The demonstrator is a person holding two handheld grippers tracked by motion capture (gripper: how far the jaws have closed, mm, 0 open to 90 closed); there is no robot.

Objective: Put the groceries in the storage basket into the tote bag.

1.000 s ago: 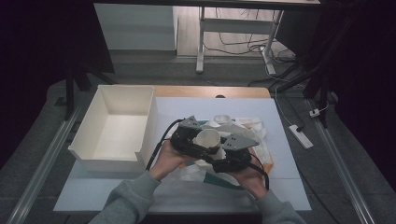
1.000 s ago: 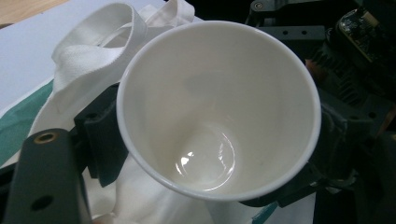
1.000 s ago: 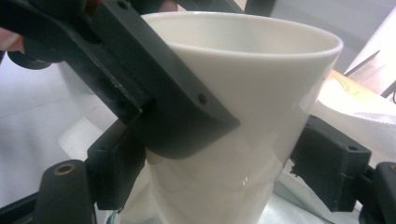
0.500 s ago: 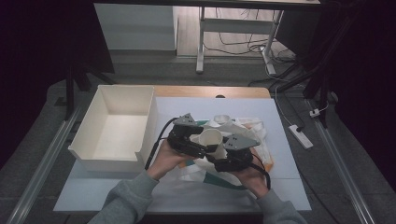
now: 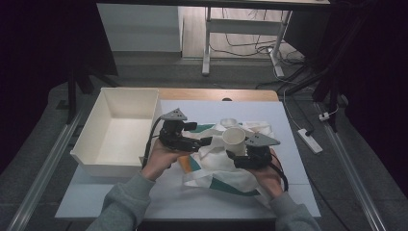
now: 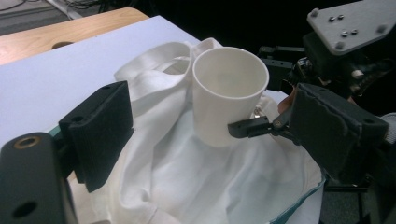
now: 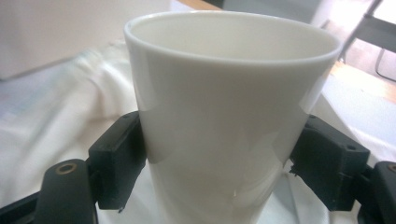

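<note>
**Holding a white cup upright over a crumpled bag**

Gripping the white cup [image 7: 233,116] by its lower half, the right gripper [image 5: 239,155] has both black pads pressed flat against opposite sides of the cup wall — a wide, firm hold, clear in the right gripper view. Cup stands upright, mouth up, nothing visible inside, just above the white cloth bag [image 5: 226,166] w/ green trim that lies crumpled on the pale table [image 5: 269,113].

Left gripper [image 5: 207,141] sits just left of the cup, jaws spread wide w/ nothing pinched; they have just been easing a bit closer after opening. In the left gripper view its pads hover over the bag's folds, apart from the cup — whether a pad brushes the cloth, can't tell.

Bag handles bunch up behind the cup. An open white box [image 5: 120,103] stands at the table's left edge, well apart from the cup.
</note>
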